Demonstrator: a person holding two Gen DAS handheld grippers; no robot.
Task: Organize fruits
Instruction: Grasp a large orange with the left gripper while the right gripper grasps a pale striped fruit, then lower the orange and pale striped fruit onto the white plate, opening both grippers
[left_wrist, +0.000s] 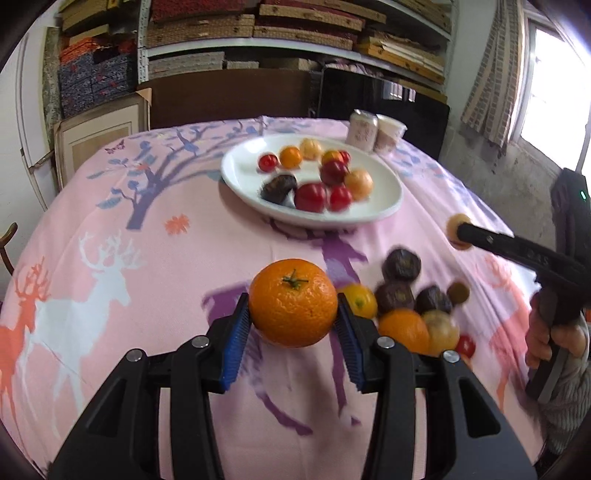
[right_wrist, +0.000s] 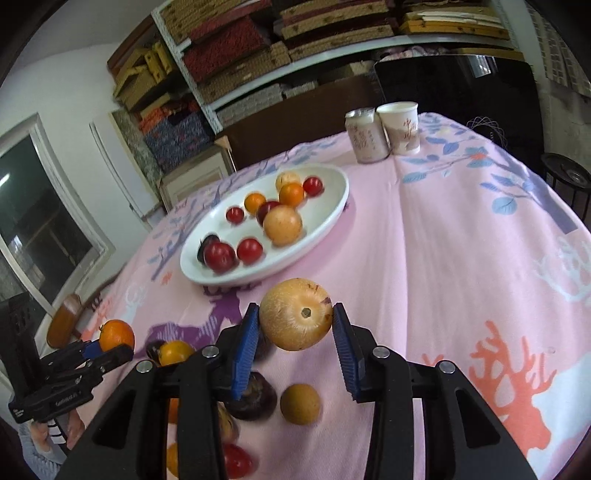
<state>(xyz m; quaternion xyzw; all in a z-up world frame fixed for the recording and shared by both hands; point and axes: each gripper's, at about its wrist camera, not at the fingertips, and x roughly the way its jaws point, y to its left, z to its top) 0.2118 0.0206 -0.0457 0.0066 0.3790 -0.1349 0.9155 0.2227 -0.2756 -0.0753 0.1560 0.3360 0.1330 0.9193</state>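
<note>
Orange (left_wrist: 293, 308) sits clamped between the blue pads of the left gripper (left_wrist: 293, 314), lifted off the pink tablecloth (left_wrist: 147, 258) and in front of the white plate (left_wrist: 255, 184) of fruit. Right gripper (right_wrist: 295, 321) holds a pale yellow fruit (right_wrist: 295, 319) between its pads, stem end facing the camera, also clear of the cloth. Loose fruit pile (left_wrist: 413, 302) lies on the cloth just right of the held orange. A can (right_wrist: 365, 136) and paper cup (right_wrist: 400, 125) stand beyond the plate.
</note>
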